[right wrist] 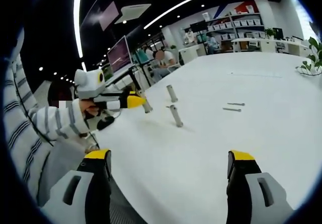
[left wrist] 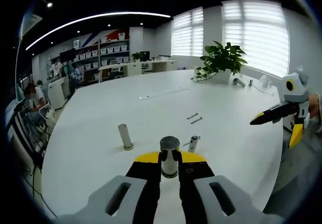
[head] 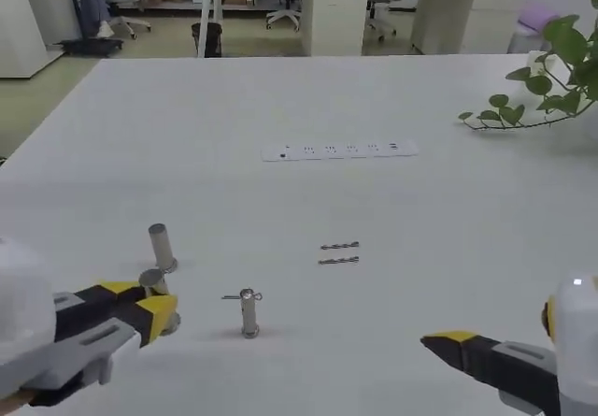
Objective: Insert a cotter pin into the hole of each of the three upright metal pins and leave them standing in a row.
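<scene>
My left gripper (left wrist: 170, 169) is shut on an upright metal pin (left wrist: 169, 155) at the near left of the white table (head: 299, 107); the head view shows that pin (head: 152, 279) at the gripper's yellow tips. A second bare pin (head: 161, 246) stands just behind it. To the right a third pin (head: 249, 312) stands with a cotter pin through its hole. Two loose cotter pins (head: 339, 246) (head: 338, 261) lie side by side farther right. My right gripper (right wrist: 169, 157) is open and holds nothing, hovering at the near right (head: 448, 347), apart from everything.
A white power strip (head: 339, 150) lies across the middle of the table. A potted plant (head: 551, 84) trails over the far right corner. Desks and office chairs stand beyond the table's far edge.
</scene>
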Motion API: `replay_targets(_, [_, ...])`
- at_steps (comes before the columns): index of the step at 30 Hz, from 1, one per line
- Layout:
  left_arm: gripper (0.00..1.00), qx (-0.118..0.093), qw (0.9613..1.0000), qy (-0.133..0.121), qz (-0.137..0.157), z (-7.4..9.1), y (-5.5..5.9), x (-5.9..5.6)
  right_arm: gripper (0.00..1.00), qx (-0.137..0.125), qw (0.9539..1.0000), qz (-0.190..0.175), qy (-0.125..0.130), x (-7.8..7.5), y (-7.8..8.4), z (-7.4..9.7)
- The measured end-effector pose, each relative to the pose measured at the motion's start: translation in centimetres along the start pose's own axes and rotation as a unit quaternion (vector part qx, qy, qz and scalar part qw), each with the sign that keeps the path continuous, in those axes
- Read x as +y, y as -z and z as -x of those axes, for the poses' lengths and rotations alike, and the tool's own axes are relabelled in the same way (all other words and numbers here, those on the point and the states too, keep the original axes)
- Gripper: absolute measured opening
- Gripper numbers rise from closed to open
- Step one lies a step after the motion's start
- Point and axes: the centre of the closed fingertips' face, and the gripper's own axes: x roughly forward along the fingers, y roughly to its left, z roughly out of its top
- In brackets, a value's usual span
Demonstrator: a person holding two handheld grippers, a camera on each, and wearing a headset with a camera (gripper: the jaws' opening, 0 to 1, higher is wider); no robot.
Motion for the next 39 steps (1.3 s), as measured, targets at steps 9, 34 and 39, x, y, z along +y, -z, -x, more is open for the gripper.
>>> replay_targets(9, [0.1,0.029,0.9992,0.028,-0.001,-1.6,2.4,-3.1,0.97,-0.002,1.0,0.001,0.0,-0.1,-0.1,0.3])
replay_targets(34, [0.11,0.043,0.999,0.009,-0.005,-2.9,4.8,-3.3,0.97,-0.006,1.0,-0.002,-0.006,0.2,0.0,0.3])
replay_targets(39, [0.11,0.041,0.9992,0.002,0.0,-2.9,4.9,-3.0,0.96,-0.009,0.9999,-0.006,-0.009,0.3,0.0,0.3])
